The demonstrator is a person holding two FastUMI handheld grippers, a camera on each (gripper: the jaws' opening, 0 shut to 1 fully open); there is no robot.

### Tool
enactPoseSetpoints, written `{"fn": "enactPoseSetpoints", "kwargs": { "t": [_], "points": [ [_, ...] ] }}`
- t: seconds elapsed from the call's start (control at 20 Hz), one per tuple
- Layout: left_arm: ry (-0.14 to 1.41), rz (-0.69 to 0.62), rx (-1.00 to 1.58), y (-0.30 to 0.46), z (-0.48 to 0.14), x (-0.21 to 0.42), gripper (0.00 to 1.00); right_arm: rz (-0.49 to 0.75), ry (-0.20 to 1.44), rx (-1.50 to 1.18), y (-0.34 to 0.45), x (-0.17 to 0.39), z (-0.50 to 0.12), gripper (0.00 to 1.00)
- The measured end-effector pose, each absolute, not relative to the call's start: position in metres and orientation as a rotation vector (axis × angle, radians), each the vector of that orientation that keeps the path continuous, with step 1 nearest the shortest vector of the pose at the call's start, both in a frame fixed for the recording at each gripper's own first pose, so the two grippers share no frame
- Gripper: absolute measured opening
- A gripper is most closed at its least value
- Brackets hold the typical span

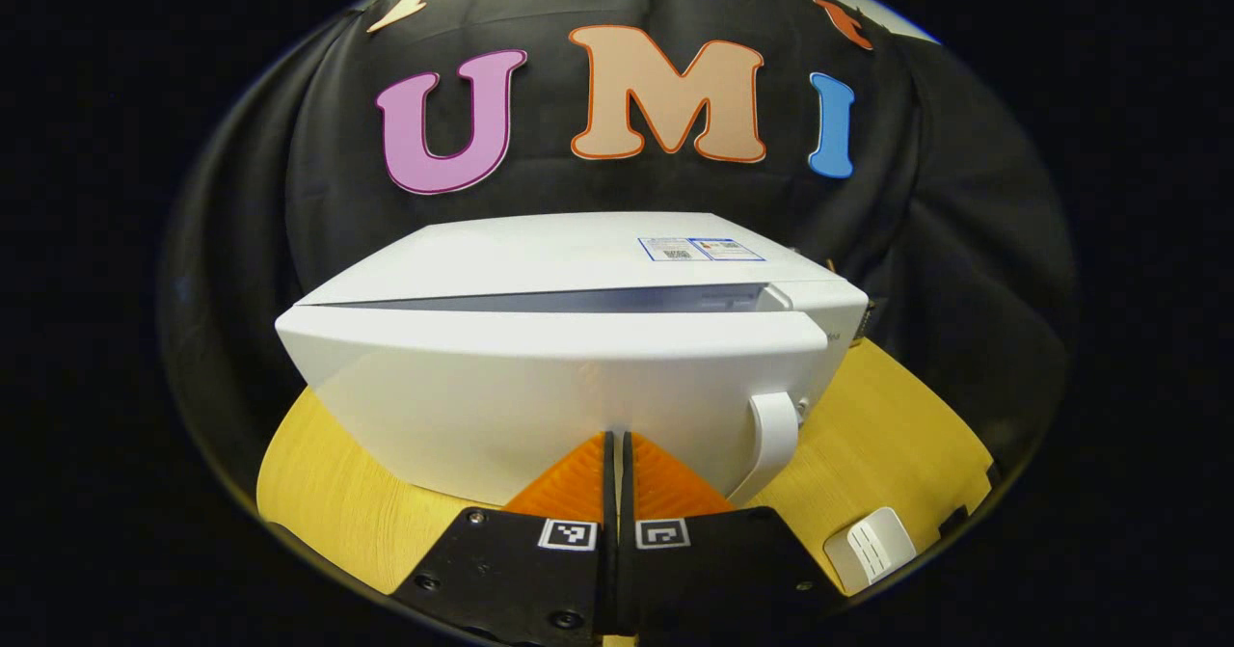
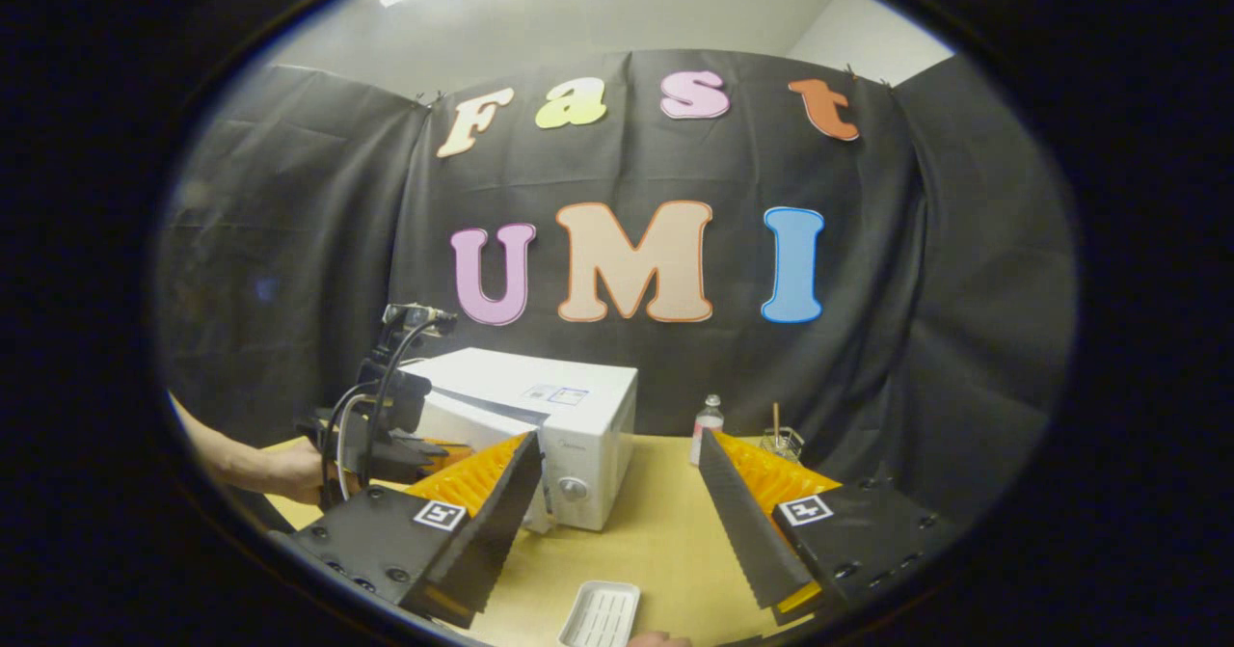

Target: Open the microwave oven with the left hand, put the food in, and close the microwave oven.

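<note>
**White microwave door standing ajar, tray waiting near the front edge**

White and boxy, the microwave oven (image 2: 540, 425) is sitting on the yellow wooden table (image 2: 656, 541), left of the middle and against the far black cloth. In the right gripper view a person's hand (image 2: 289, 469) is coming in from the far left, holding the left gripper (image 2: 429, 452) just at the front of the oven door (image 2: 472, 420). The door is swinging slightly out from the body. In the left gripper view the left gripper (image 1: 617, 454) is showing its two fingers pressed together with only a thin slit between them and nothing held; the door's face (image 1: 540, 406) is right ahead, and its handle (image 1: 771, 440) is standing just to the right of the fingertips, apart from them. Near the front edge of the table a white ribbed tray (image 2: 600, 614) is lying flat. Further right, the right gripper (image 2: 617, 522) is hovering with its fingers spread wide, gripping nothing. Beyond it, a small bottle (image 2: 706, 428) and a glass holder (image 2: 783, 440) are standing by the cloth.
</note>
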State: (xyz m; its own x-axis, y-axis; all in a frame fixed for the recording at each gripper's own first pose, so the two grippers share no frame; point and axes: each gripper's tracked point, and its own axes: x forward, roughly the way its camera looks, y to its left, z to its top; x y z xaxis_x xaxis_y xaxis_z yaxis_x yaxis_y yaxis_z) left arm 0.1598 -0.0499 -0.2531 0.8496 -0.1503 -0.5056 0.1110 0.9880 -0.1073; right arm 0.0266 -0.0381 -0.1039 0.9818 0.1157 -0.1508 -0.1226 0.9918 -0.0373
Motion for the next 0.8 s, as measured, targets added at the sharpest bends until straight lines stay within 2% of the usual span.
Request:
{"fn": "enactPoseSetpoints", "kwargs": {
  "t": [0.1, 0.15, 0.2, 0.25, 0.3, 0.45, 0.5, 0.55, 0.7, 0.75, 0.8],
  "points": [
    [0.538, -0.137, -0.072, -0.051, -0.253, 0.166, 0.0, 0.114, 0.152, -0.045, -0.041, 0.027, -0.104, 0.96],
    [0.539, -0.138, -0.074, -0.052, -0.254, 0.166, 0.01, 0.112, 0.153, -0.047, -0.042, 0.028, -0.104, 1.0],
    [0.541, -0.139, -0.075, -0.053, -0.254, 0.168, 0.01, 0.112, 0.153, -0.048, -0.042, 0.026, -0.104, 0.96],
    [0.539, -0.139, -0.076, -0.055, -0.254, 0.169, 0.01, 0.11, 0.155, -0.053, -0.044, 0.027, -0.104, 1.0],
    [0.537, -0.14, -0.077, -0.056, -0.253, 0.171, 0.01, 0.107, 0.157, -0.06, -0.046, 0.026, -0.105, 0.96],
    [0.544, -0.149, -0.091, -0.057, -0.254, 0.171, 0.0, 0.091, 0.161, -0.06, -0.053, 0.028, -0.103, 0.96],
    [0.541, -0.152, -0.096, -0.058, -0.253, 0.171, 0.01, 0.084, 0.16, -0.053, -0.056, 0.028, -0.102, 1.0],
    [0.535, -0.152, -0.094, -0.057, -0.253, 0.172, 0.01, 0.078, 0.158, -0.047, -0.058, 0.029, -0.101, 0.96],
    [0.544, -0.159, -0.09, -0.058, -0.254, 0.172, 0.0, 0.07, 0.16, -0.044, -0.061, 0.032, -0.1, 0.96],
    [0.551, -0.163, -0.099, -0.058, -0.256, 0.171, 0.01, 0.069, 0.161, -0.047, -0.062, 0.033, -0.1, 1.0],
    [0.552, -0.167, -0.109, -0.059, -0.257, 0.172, 0.01, 0.07, 0.16, -0.049, -0.061, 0.033, -0.099, 0.96]
  ]
}}
